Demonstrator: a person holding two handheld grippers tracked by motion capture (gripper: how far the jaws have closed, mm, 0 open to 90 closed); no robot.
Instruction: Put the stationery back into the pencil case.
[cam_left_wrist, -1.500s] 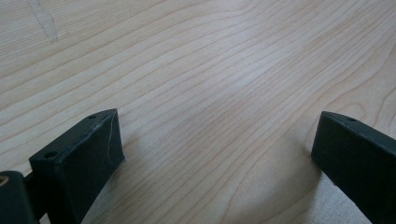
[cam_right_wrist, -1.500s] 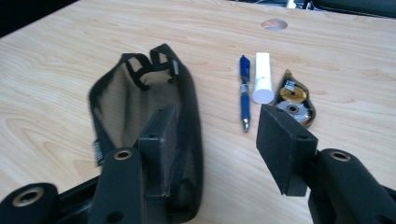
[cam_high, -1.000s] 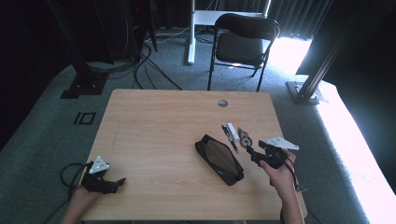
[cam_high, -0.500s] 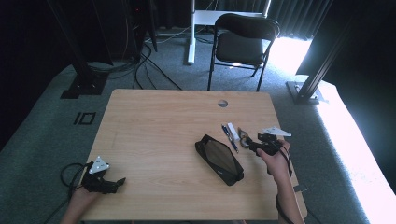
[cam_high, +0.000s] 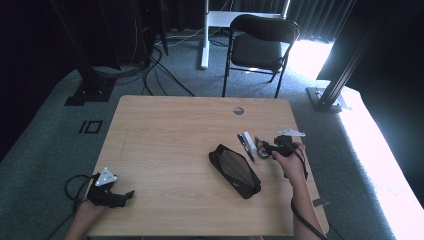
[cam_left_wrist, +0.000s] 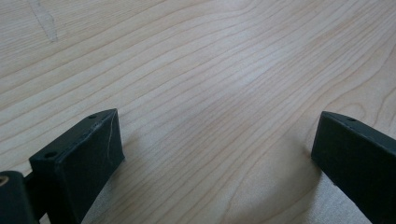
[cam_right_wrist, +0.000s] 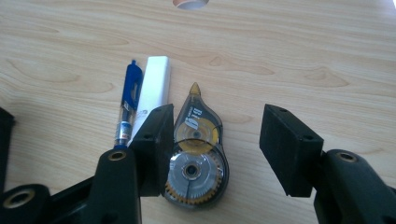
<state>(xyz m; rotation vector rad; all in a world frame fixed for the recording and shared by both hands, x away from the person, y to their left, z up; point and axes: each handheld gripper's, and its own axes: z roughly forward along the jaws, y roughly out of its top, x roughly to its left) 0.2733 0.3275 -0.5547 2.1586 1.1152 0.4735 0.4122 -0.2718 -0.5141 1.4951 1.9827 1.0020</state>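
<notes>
left gripper (cam_high: 127, 195): low, jaws wide | right gripper (cam_right_wrist: 215, 140): jaws apart, closing

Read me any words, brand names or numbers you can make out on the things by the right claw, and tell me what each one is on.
"BIB", or something close to it: large white letters on the clear grey teardrop-shaped correction tape dispenser, seen sideways and partly blurred.
Blue ballpoint pen: no print that can be read.
White rectangular eraser: no print visible.
Black zip pencil case: too small to tell.
</notes>
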